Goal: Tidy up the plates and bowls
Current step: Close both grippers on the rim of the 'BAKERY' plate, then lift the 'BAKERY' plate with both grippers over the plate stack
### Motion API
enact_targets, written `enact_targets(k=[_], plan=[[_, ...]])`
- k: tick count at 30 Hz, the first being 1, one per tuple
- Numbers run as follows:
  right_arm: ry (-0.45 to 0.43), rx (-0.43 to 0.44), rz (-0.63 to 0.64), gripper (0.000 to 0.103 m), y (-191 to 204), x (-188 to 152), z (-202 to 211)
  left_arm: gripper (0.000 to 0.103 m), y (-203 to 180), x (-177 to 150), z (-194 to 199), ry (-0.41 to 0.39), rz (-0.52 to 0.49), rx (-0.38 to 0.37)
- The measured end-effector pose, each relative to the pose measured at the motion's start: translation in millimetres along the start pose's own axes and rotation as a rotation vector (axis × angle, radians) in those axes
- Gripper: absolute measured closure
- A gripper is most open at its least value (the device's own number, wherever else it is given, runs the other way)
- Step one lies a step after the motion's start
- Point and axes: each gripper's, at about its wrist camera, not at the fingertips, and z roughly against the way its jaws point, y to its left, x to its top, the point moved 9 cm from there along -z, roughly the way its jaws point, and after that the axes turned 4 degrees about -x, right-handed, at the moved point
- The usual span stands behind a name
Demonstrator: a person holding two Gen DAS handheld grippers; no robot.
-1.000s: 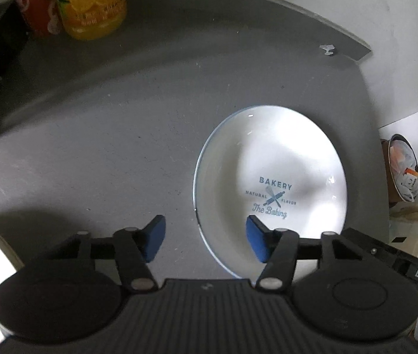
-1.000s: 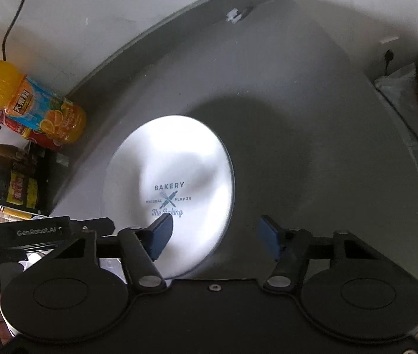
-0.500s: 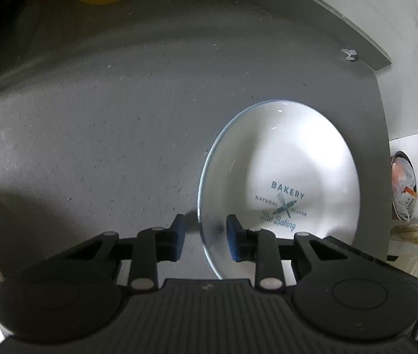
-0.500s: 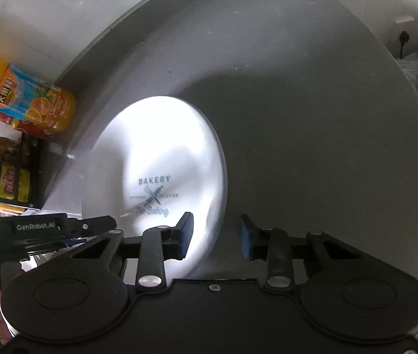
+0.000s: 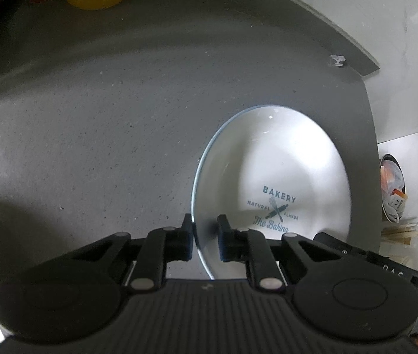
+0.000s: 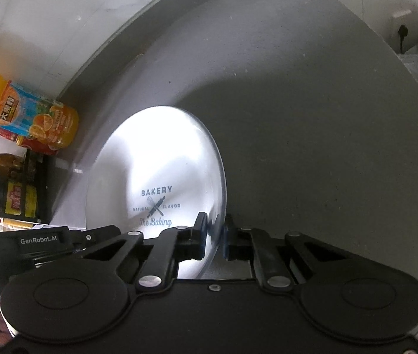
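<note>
Grey speckled stone is filling most of both views, a counter [image 5: 97, 135] running back to a raised lip against a pale wall [image 6: 61, 14]. On it a white plate [image 5: 273, 183], printed "BAKERY" with a crossed whisk and rolling pin, is sitting between the two tools. The left hand-held gripper [image 5: 204, 236] is reaching in with its fingers narrowed to a slim gap and the plate's near left rim is passing between them, one finger outside the rim and one over the plate's inside; whether the pads are actually pressing on the rim I cannot tell. The right hand-held gripper [image 6: 215, 234] is doing the mirror of that on the plate's opposite edge, its blue-padded fingers closing in to either side of the rim, which is looking blurred just there. From the left tool the plate is lying ahead and to its right; from the right tool it is lying ahead and to its left. Farther off, beyond the plate to the left, an orange juice bottle [image 6: 29, 115] is standing at the counter's back corner beside a red can [image 6: 36, 146]. Off the counter's right edge a small pot of oddments [image 5: 393, 188] is showing.
</note>
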Motion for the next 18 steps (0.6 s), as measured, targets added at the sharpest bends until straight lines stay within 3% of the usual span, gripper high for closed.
enact_targets(k=[10, 18], plan=[[-0.060, -0.010, 0.039, 0.093, 11.8, 6.3, 18.8, 0.094, -5.1, 7.9, 29.4, -0.048, -0.024, -0.049], [-0.089, -0.030, 0.039, 0.093, 15.7, 9.9, 25.0, 0.094, -7.0, 9.5, 40.9, -0.040, -0.027, -0.088]])
